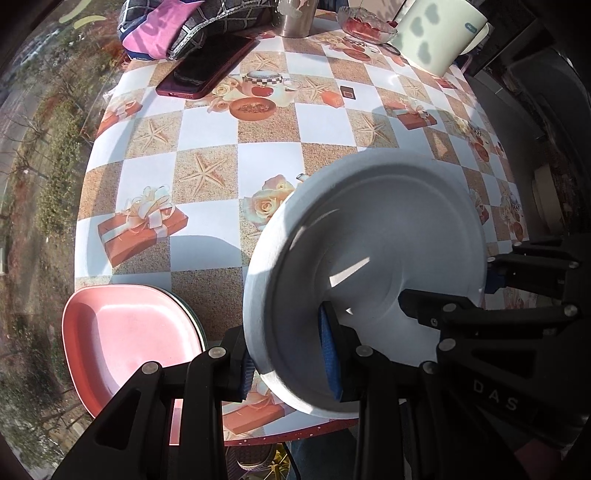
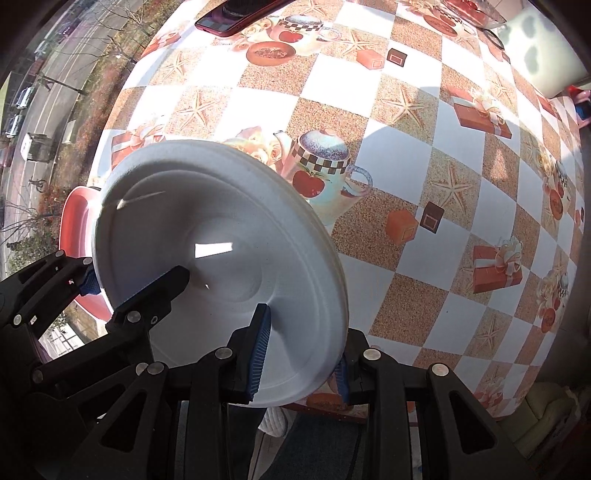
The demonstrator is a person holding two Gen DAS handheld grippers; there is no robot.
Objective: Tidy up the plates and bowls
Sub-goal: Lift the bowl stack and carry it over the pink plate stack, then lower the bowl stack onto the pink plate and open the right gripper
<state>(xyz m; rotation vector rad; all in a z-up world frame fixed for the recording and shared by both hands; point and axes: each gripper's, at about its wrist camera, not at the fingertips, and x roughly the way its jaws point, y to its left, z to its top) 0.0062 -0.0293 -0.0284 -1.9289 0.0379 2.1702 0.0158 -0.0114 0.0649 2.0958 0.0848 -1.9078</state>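
A white round plate is held tilted above the table's near edge by both grippers. My left gripper is shut on its near-left rim. My right gripper is shut on its near-right rim; it also shows in the left wrist view at the plate's right side. The plate fills the left of the right wrist view, where the left gripper also grips it. A pink square plate lies on a small stack at the table's near-left corner, left of the white plate; its edge shows behind the white plate.
The table has a checked cloth printed with starfish and gifts. At the back are a dark red phone, a pink and grey cloth, a metal cup, a glass dish and a large pale mug.
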